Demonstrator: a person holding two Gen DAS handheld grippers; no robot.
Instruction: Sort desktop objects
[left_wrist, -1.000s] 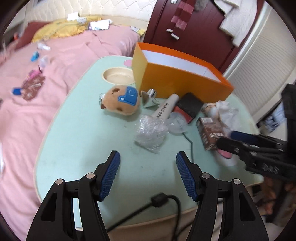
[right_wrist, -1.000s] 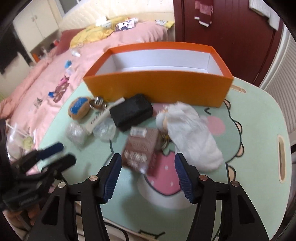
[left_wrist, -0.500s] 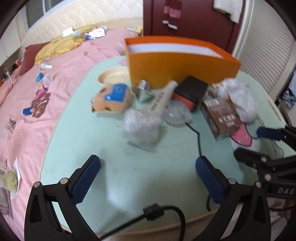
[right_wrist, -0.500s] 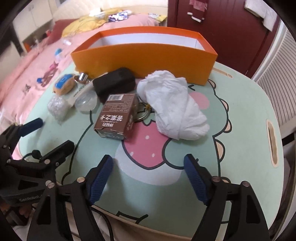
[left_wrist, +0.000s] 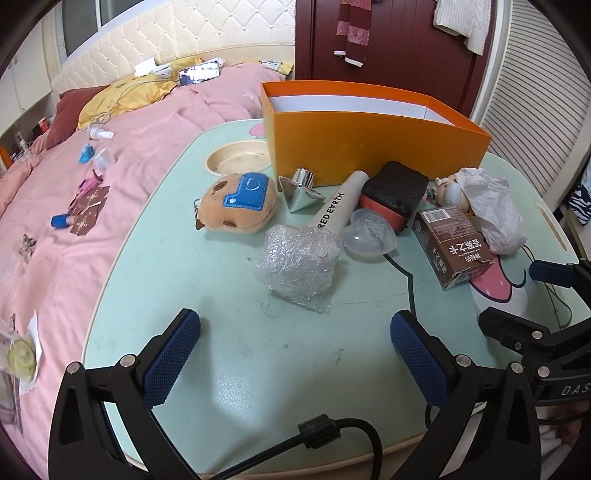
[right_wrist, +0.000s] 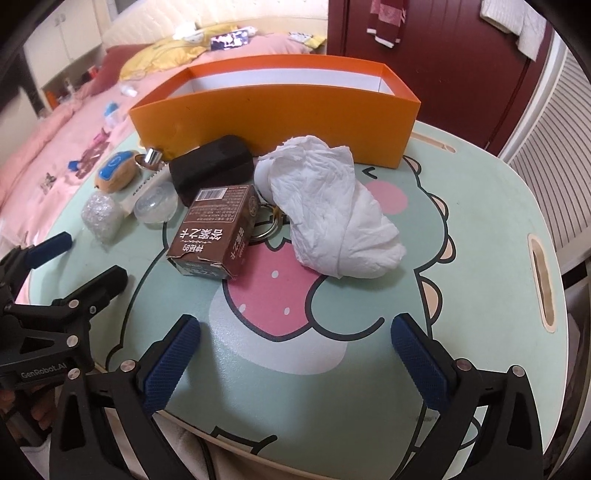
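The desk things lie in a cluster in front of an orange box (left_wrist: 369, 140) on the green table. Among them are a brown plush (left_wrist: 240, 206), a silver cone (left_wrist: 301, 192), a white tube (left_wrist: 341, 205), a bubble-wrap wad (left_wrist: 299, 258), a clear heart-shaped piece (left_wrist: 369, 236), a black case (right_wrist: 210, 166), a brown carton (right_wrist: 218, 229) and a crumpled tissue (right_wrist: 332, 210). My left gripper (left_wrist: 295, 325) stands wide open just short of the bubble wrap. My right gripper (right_wrist: 295, 326) has its jaws opening, over the strawberry print short of the carton and tissue. Both grippers are empty.
The table (right_wrist: 480, 221) has a round cup recess (left_wrist: 238, 160) at its far left and a handle slot (right_wrist: 541, 280) at its right edge. A pink bed (left_wrist: 110, 166) strewn with small items lies left. A dark red wardrobe (right_wrist: 443, 55) stands behind.
Both grippers' jaws have spread much wider apart. The left view has swung right and levelled out. In the right view the objects have moved up, away from the jaws.
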